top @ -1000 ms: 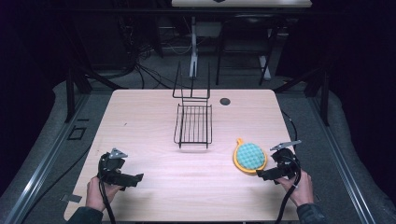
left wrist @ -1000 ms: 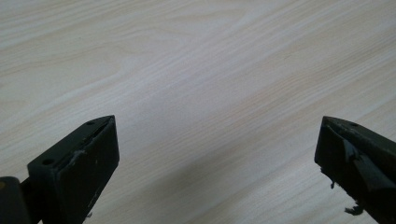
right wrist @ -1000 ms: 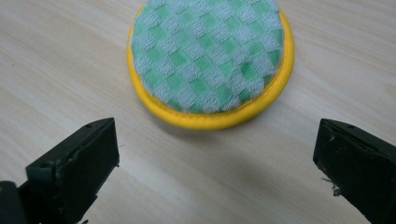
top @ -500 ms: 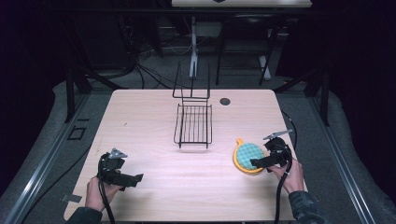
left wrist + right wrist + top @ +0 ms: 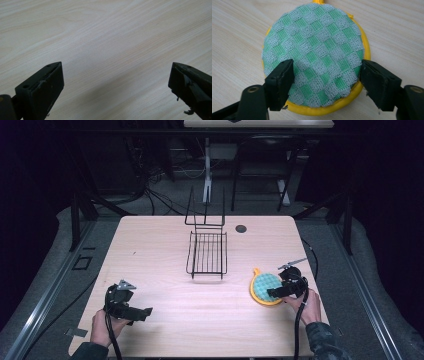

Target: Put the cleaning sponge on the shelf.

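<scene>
A round scouring pad [image 5: 265, 286], green-and-grey checked with a yellow rim and a small loop, lies flat on the wooden table [image 5: 160, 245] at the right. My right gripper [image 5: 274, 293] is lowered onto its near side. In the right gripper view the pad [image 5: 314, 45] has its near part between the jaws of this gripper [image 5: 327, 67]: one jaw rests on the weave, the other stands at the yellow rim. These jaws have just been closing, and no firm pinch shows. My left gripper [image 5: 144, 312] hovers open over bare wood at the front left, and its own view shows the gripper [image 5: 116, 68] holding nothing.
A black wire rack [image 5: 207, 252] with an upright back stands at the table's middle, beyond both grippers. A small dark round hole [image 5: 241, 228] sits near the far edge. Bare wood lies between the two hands.
My right gripper has moved left and forward from beside the pad onto its near side, and its jaws have narrowed. The left hand has stayed put.
</scene>
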`<state>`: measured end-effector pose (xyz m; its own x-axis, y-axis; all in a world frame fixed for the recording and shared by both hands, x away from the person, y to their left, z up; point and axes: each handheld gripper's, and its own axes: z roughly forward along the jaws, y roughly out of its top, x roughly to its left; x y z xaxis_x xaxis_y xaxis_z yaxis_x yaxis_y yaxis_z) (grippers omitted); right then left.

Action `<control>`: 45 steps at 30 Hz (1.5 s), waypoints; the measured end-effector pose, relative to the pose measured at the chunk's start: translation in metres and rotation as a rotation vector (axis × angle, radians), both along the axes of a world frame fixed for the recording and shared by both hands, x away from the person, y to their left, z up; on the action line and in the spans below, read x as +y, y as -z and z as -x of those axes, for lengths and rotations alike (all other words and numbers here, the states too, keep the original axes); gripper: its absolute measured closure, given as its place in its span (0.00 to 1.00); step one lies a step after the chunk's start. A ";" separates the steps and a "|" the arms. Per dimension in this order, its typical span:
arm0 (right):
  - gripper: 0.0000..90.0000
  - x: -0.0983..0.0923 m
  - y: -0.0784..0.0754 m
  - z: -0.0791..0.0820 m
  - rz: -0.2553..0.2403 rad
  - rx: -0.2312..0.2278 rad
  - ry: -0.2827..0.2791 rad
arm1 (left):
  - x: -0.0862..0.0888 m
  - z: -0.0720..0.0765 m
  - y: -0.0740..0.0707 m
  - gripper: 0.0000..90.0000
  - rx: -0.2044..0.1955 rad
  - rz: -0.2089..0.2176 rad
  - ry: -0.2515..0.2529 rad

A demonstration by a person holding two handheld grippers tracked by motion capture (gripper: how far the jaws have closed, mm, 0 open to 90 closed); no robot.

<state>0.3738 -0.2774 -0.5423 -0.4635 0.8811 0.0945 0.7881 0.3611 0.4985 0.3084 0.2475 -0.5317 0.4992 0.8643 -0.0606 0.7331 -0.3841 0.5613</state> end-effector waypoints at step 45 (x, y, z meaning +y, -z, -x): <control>0.98 0.001 -0.021 0.020 -0.031 -0.152 -0.024 | 0.012 0.003 -0.007 0.00 -0.065 -0.009 -0.083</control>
